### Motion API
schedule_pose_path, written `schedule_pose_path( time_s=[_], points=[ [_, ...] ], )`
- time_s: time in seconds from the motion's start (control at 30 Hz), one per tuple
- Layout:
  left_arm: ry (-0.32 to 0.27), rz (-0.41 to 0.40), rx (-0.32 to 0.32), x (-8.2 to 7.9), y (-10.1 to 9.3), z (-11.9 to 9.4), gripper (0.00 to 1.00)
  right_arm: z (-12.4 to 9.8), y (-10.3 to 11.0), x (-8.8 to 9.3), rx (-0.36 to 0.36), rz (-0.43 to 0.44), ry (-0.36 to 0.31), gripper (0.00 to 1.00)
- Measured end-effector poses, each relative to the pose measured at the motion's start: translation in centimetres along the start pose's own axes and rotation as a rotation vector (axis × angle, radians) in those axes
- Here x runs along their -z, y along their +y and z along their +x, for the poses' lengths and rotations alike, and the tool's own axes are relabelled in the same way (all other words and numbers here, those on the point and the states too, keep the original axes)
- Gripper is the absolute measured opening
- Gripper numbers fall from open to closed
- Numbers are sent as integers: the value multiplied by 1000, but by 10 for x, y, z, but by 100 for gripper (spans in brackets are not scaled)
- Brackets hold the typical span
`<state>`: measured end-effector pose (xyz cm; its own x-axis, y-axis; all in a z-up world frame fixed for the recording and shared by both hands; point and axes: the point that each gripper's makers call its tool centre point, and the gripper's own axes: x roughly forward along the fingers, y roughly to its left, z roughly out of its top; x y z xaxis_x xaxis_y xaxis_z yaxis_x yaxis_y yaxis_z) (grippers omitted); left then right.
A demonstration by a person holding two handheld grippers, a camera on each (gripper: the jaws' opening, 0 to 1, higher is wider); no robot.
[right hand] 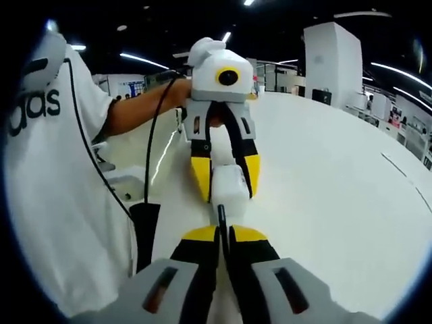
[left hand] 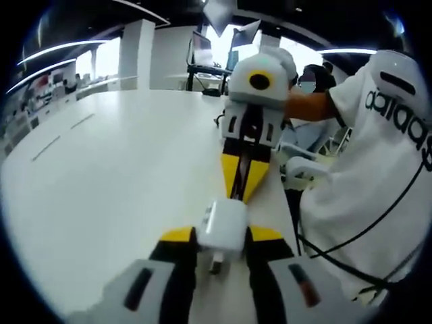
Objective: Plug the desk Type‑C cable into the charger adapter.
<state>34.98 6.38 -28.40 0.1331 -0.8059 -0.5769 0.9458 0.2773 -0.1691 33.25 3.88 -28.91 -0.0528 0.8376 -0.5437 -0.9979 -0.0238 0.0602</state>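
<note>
Left gripper view: my left hand-held gripper (left hand: 221,244) is pinching the white charger adapter (left hand: 224,226) between its yellow-tipped jaws, the block sitting square between them just above the white desk (left hand: 115,175). A short metal stub is showing on the adapter's near face, pointing back toward the camera. Directly ahead, the right hand-held gripper (left hand: 237,192) is facing me, its yellow jaws pressed nearly together and reaching up to the adapter's far side. I cannot make out the cable from this side.

Right gripper view: my right hand-held gripper (right hand: 223,233) is squeezing the dark Type-C cable (right hand: 221,219) between jaws that are almost touching. The cable end is standing up between the tips and reaching to the lower edge of the adapter (right hand: 229,189). Whether the plug is seated in the port or only touching it, I cannot tell. The left hand-held gripper (right hand: 225,181) is facing this camera, its jaws flanking the adapter on both sides.

A person in a white T-shirt (right hand: 54,202) with dark lettering is standing at the desk edge, a bare forearm (right hand: 138,108) extending to the left hand-held gripper. A thin black cord (right hand: 152,148) is hanging from that gripper down to a dark block (right hand: 144,223) at the desk edge. Monitors (left hand: 216,44) are standing at the far end of the desk.
</note>
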Motion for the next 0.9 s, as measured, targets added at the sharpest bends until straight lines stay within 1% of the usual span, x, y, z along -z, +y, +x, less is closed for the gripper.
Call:
schedule_pose_path(
  time_s=[0.03, 0.3, 0.33, 0.43, 0.6, 0.63, 0.8, 0.87, 0.9],
  points=[
    [0, 0, 0, 0, 0, 0, 27, 0, 0, 0, 0, 0, 0, 5],
    [-10, 8, -8, -2, -2, -3, 27, -22, -6, 6, 52, 21, -17, 7],
    [-12, 8, -8, -2, -2, -3, 27, -28, -6, 8, 62, 28, -23, 7],
    [-12, 8, -10, -3, -2, -3, 27, -33, -8, 10, 76, 30, -25, 7],
    [-6, 19, -12, -6, -2, -3, 28, -53, -12, 19, 112, 48, -31, 7],
    [-6, 22, -13, -8, -2, -3, 28, -60, -12, 22, 131, 50, -31, 7],
    [-6, 29, -12, -9, -2, -2, 28, -79, -17, 32, 175, 65, -32, 7],
    [-5, 31, -8, -10, -1, 0, 28, -107, -22, 50, 245, 93, -17, 7],
    [-4, 30, -7, -9, 0, 0, 28, -114, -23, 55, 262, 104, -8, 7]
  ],
)
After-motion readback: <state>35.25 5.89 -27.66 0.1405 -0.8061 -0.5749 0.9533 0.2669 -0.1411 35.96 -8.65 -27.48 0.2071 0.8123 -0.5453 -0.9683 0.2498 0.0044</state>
